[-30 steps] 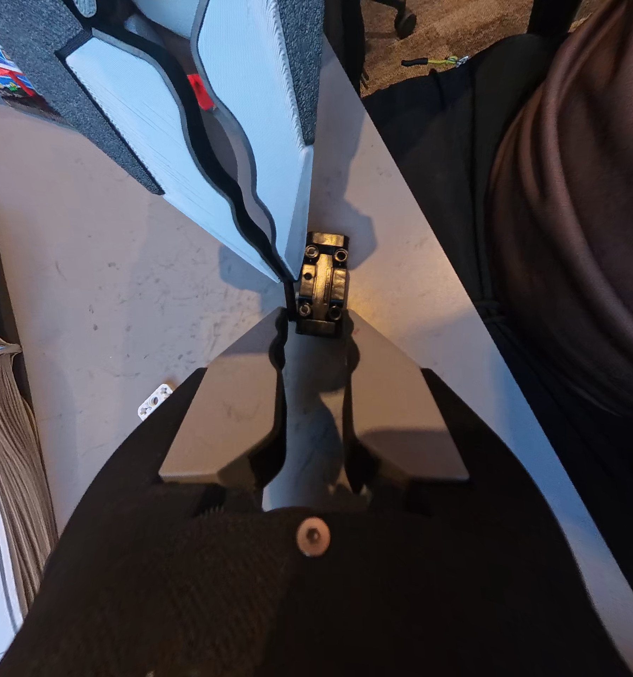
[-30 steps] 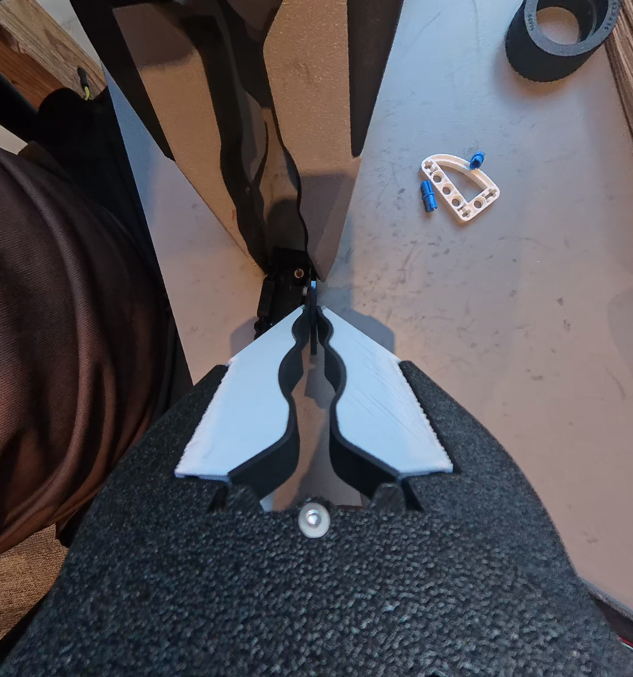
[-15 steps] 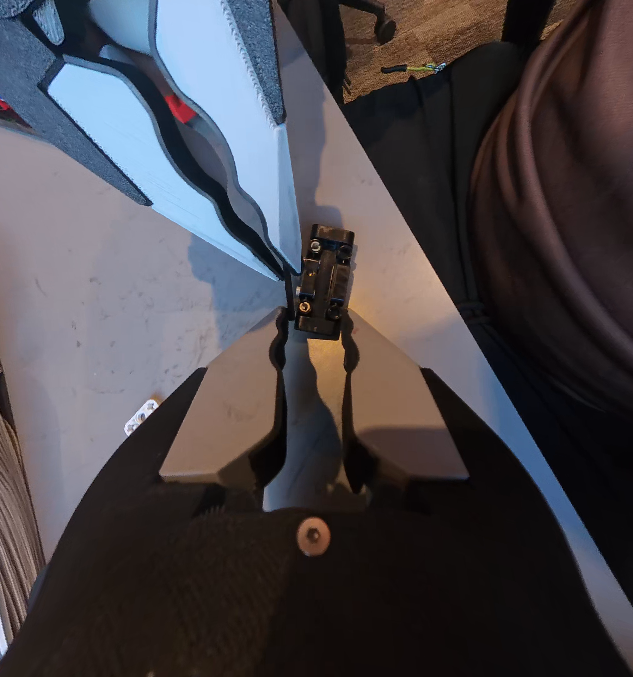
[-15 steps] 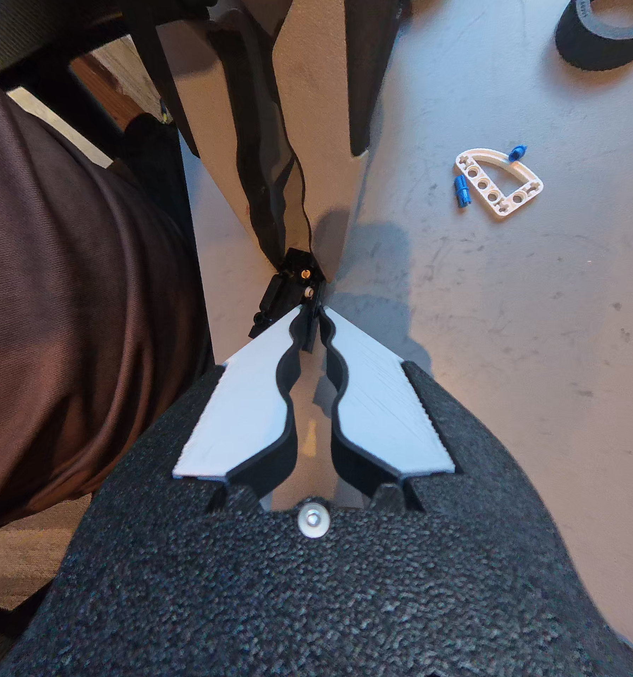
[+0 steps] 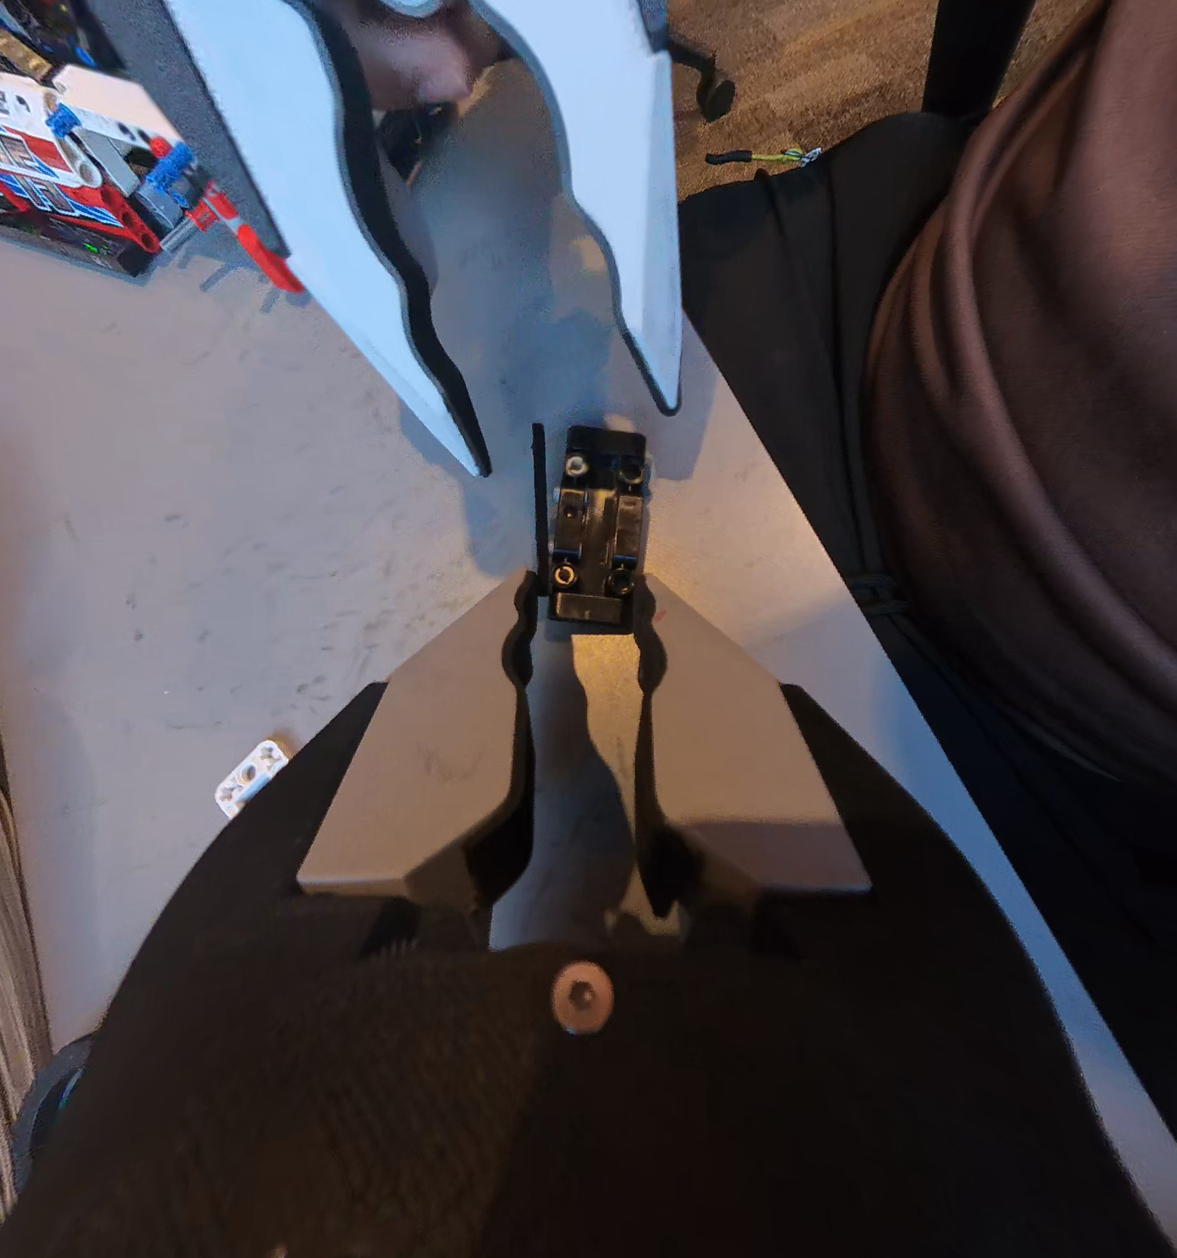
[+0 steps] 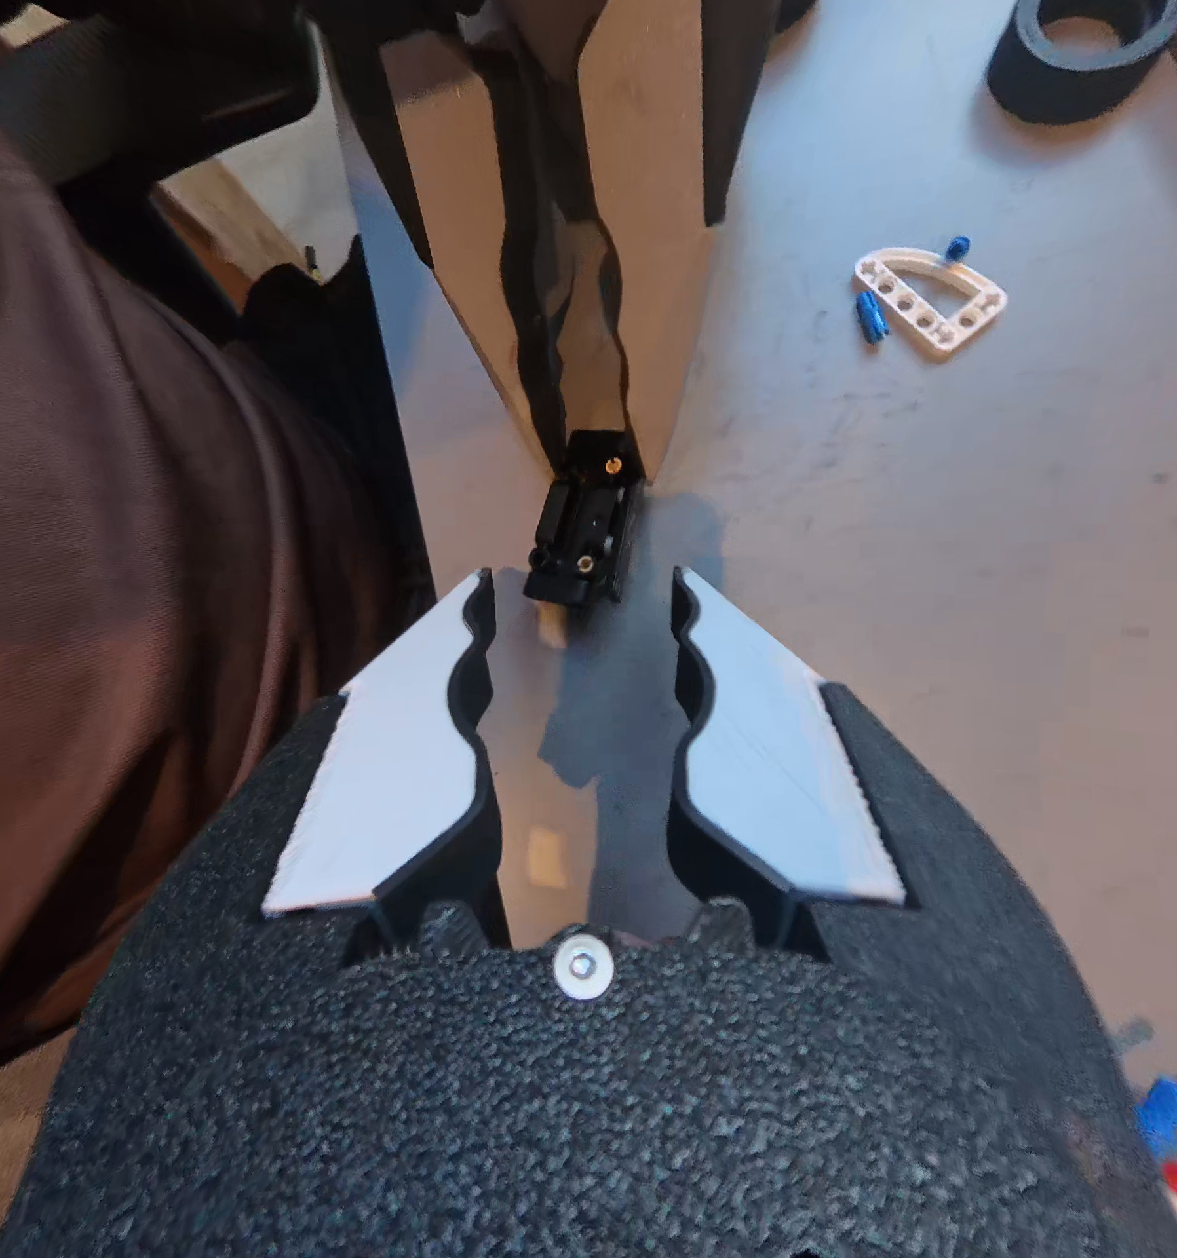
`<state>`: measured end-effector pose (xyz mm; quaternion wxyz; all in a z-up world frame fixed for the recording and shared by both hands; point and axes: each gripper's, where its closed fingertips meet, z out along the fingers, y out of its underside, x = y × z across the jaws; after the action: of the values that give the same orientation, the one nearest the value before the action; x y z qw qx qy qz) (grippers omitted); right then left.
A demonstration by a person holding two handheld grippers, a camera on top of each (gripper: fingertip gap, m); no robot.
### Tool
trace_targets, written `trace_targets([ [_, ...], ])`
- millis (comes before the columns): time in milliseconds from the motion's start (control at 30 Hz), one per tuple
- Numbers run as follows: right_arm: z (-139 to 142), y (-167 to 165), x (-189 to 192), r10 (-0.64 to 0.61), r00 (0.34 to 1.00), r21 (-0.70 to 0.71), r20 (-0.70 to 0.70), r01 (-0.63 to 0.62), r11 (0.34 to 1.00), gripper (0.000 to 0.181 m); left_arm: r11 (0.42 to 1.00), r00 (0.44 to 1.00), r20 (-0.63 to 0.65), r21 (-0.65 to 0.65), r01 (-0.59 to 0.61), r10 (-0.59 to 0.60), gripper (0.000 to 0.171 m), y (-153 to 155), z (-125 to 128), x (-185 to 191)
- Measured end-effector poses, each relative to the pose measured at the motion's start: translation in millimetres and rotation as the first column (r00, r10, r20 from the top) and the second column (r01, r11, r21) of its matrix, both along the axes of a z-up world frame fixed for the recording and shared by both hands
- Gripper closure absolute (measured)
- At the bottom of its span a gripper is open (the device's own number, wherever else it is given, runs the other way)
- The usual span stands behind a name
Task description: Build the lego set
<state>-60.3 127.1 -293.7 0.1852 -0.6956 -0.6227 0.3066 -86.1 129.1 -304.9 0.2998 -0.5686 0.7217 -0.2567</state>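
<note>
Left wrist view: partly built model (image 5: 75,177) far left on table (image 5: 163,510); loose white beam (image 5: 252,777); black assembly (image 5: 596,538) clamped in left gripper (image 5: 589,599) above table edge. Right gripper (image 6: 582,578) fingers apart, empty. Thin black strip (image 5: 539,497) apparently fitted; much building outstanding.
</note>
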Motion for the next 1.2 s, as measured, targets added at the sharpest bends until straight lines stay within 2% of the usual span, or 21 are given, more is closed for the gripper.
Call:
trace_targets([
  [133,-9.2,0.9,0.1,-0.082,0.996,0.035,-0.021,0.083,0.996,0.13,1.0,1.0,0.008,-0.004,-0.01,0.01,0.146,0.0,0.0,-0.9],
  [233,-5.5,5.7,-3.3,-0.108,0.992,0.141,-0.072,0.117,0.983,0.132,1.0,1.0,0.004,-0.011,-0.016,0.016,0.146,0.1,-0.1,-1.5],
  [367,-2.8,5.5,-6.5,-0.034,0.998,0.37,-0.047,0.049,0.928,0.135,0.999,1.0,-0.007,-0.032,-0.022,0.022,0.146,-0.2,-0.7,-1.5],
  [433,-3.1,0.6,-10.5,0.007,0.999,0.411,-0.036,0.009,0.911,0.138,0.999,1.0,-0.012,-0.031,-0.024,0.024,0.146,0.0,-0.7,-1.4],
  [533,-9.3,1.4,-10.8,0.006,1.0,0.414,-0.012,-0.001,0.91,0.147,0.999,0.999,-0.02,-0.025,-0.03,0.03,0.146,0.7,-0.7,-1.8],
  [1200,-11.1,-0.4,-12.0,-0.042,0.996,0.336,-0.078,0.066,0.939,0.15,0.997,0.997,-0.034,0.019,-0.073,0.073,0.145,0.4,2.9,-3.0],
])
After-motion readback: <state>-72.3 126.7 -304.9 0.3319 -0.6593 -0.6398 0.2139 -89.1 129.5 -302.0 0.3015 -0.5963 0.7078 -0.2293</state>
